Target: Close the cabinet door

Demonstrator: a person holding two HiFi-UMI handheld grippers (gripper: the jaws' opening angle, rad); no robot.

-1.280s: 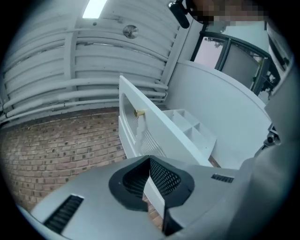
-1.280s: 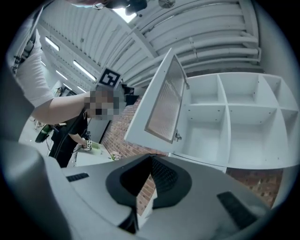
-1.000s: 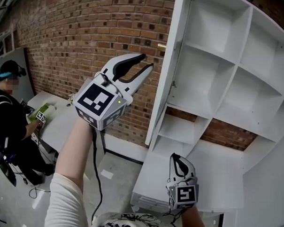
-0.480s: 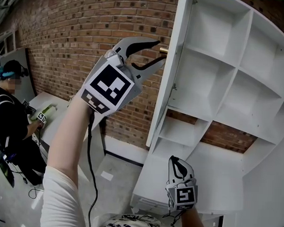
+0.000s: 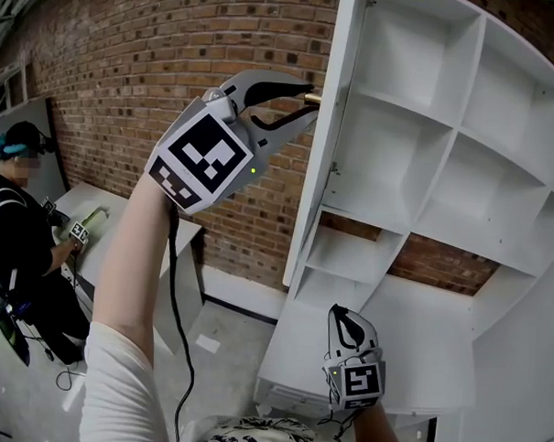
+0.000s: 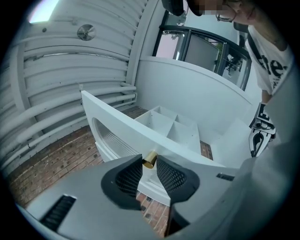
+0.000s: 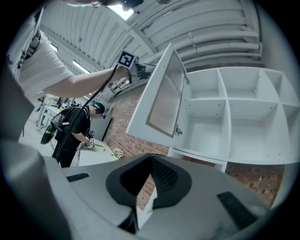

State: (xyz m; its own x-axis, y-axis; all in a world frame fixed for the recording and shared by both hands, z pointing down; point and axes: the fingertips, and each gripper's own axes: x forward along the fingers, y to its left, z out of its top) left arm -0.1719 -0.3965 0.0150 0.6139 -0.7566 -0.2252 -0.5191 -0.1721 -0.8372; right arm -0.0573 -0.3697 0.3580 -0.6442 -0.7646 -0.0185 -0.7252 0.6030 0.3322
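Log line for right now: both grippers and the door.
left gripper: jaws closing, brass knob between tips | right gripper: shut, empty, held low | cabinet door: open

We see the open white cabinet door [image 5: 318,171] standing edge-on at the left side of the white compartmented cabinet [image 5: 445,140], with the red brick wall [image 5: 128,62] behind both. The door's small brass knob [image 5: 312,96] lies between the closing jaws of our left gripper [image 5: 305,103]. Our right gripper [image 5: 347,319] hangs low before the bottom shelf.

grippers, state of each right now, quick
Left gripper: fingers closing around the brass door knob, not yet clamped.
Right gripper: closed, holding nothing.
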